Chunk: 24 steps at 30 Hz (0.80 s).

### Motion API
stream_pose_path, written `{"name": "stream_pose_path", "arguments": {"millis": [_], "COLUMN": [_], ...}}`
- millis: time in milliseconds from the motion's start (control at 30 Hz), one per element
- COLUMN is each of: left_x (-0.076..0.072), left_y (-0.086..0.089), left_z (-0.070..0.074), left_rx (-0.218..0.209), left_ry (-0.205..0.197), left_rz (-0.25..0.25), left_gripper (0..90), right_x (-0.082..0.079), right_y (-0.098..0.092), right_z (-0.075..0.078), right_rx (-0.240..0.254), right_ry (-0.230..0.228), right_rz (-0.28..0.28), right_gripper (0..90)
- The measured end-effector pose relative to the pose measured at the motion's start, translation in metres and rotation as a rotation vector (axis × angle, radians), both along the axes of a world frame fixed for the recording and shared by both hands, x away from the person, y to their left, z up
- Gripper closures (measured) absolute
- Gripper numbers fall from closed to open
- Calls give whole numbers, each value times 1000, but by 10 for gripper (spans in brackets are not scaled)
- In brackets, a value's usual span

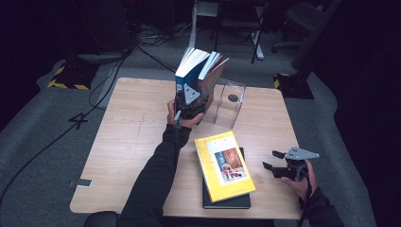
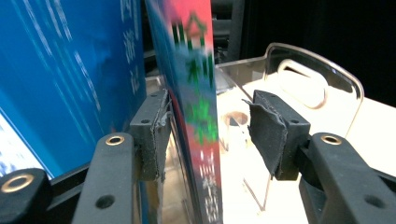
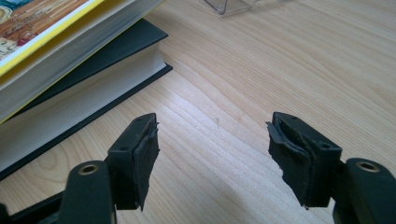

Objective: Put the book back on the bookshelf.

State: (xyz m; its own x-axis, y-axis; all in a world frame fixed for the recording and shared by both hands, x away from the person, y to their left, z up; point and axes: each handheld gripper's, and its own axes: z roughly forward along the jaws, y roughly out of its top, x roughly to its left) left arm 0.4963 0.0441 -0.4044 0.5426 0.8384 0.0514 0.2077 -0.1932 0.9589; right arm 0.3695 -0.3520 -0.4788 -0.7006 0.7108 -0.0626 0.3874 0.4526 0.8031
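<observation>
**Open tongs astride a red book's spine**

The left tongs (image 2: 205, 135) stand apart, black padded jaws rising from the bottom edge. Between them stands a thin, upright red-covered book with green lettering (image 2: 198, 93); its spine lies close against the left pad, while a clear gap separates it from the frayed right pad. Left of that jaw, a larger blue book with pale lettering (image 2: 70, 79) stands upright. Behind the right jaw is a clear plastic bookstand with a rounded top and an oval handle slot (image 2: 322, 74), resting on the pale wooden table (image 2: 373, 121).

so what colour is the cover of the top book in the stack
Yellow, with a picture panel on the top book; clearest in the high view.
</observation>
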Motion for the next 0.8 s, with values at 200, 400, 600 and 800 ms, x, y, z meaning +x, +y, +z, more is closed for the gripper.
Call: {"name": "stream_pose_path", "arguments": {"millis": [200,400,600,800], "left_x": [2,7,9,7], "left_y": [4,0,-6,-5], "left_z": [-26,-44,-46,-46], "left_rx": [47,67,36,51], "left_ry": [61,100,100,111], "left_rz": [0,24,67,49], "left_gripper": [602,678,689,648], "right_x": [0,0,1,0], "right_y": [2,4,4,3], "right_z": [-2,-3,-4,-3], "right_rx": [-7,-15,-14,-10], "right_ry": [5,9,11,10], "right_rz": [7,13,10,14], "right_gripper": [336,337,337,337]}}
